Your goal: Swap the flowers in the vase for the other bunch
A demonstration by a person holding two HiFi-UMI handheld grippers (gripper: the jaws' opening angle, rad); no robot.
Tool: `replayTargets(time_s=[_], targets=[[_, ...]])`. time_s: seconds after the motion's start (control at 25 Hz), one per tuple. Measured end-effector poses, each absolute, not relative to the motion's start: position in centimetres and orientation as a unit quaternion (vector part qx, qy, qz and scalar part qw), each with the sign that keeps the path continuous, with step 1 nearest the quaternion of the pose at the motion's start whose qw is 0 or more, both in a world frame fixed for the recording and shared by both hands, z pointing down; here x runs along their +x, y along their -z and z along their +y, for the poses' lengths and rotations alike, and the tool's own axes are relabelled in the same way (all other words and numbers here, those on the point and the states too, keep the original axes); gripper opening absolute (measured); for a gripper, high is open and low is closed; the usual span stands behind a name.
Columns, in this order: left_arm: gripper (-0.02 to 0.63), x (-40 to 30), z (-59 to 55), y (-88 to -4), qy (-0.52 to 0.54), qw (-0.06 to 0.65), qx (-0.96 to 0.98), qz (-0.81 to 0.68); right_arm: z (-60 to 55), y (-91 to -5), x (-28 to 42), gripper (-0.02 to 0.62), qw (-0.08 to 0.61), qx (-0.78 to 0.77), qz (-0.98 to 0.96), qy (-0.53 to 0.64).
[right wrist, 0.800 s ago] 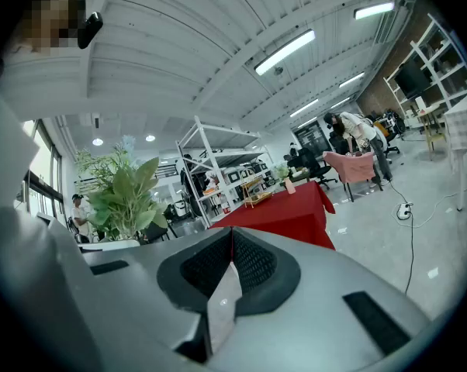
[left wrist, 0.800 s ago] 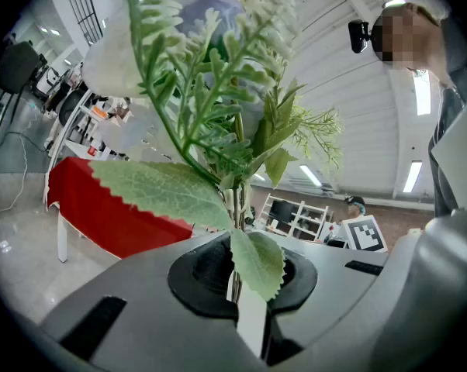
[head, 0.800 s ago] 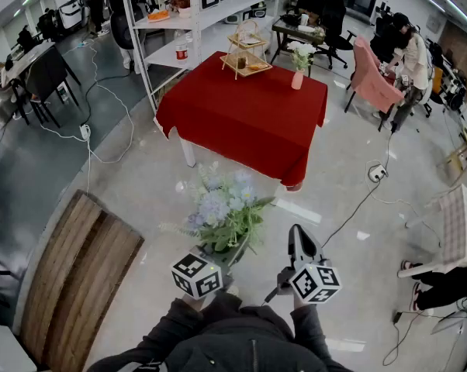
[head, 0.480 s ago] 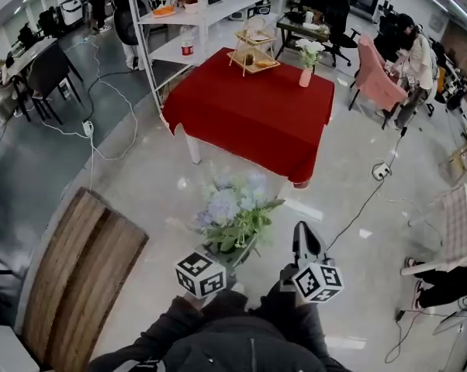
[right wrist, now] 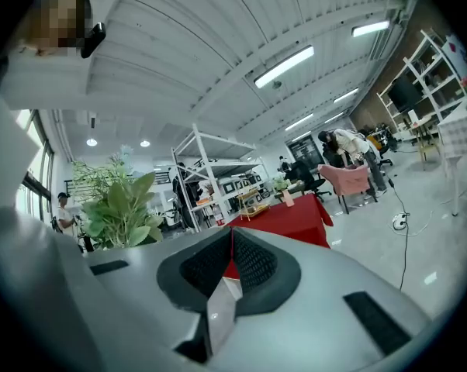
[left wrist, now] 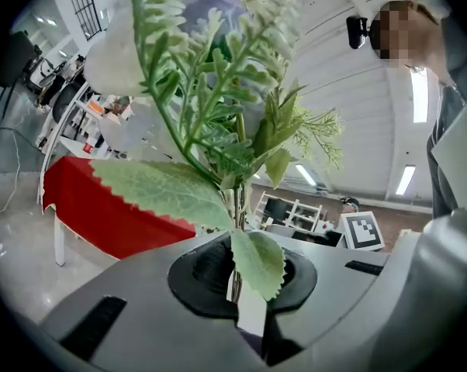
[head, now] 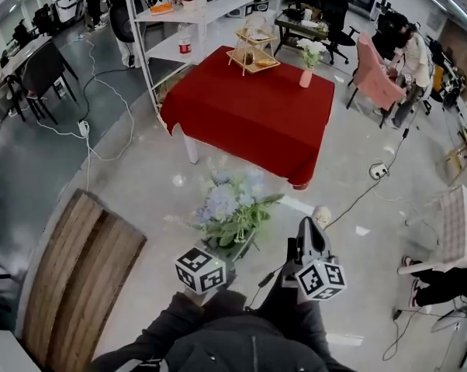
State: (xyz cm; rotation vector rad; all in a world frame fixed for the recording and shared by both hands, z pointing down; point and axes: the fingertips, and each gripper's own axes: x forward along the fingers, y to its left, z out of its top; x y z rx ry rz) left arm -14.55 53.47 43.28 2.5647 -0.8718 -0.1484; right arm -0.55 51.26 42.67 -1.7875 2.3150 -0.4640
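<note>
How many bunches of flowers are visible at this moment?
2. A blue-and-green artificial bunch is clamped by its stems in the left gripper; a white bunch stands in the pink vase on the red-clothed table. Others may be hidden in background clutter.

My bunch [head: 230,208] is showing pale blue blooms, green leaves; my left fingers [left wrist: 125,304] are showing grey; bench [head: 245,118] is wearing plain red cloth; vase [head: 306,77] is showing pink.
</note>
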Motion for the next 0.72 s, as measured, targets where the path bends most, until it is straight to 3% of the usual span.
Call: replayTargets(time_s=[0.72], targets=[[0.031,-12.7,43.4,-45.2,0.052,0.229,0.911,-0.339,40.8,-45.6,1.5,0.012,0.081,-0.584,0.787,0.184]])
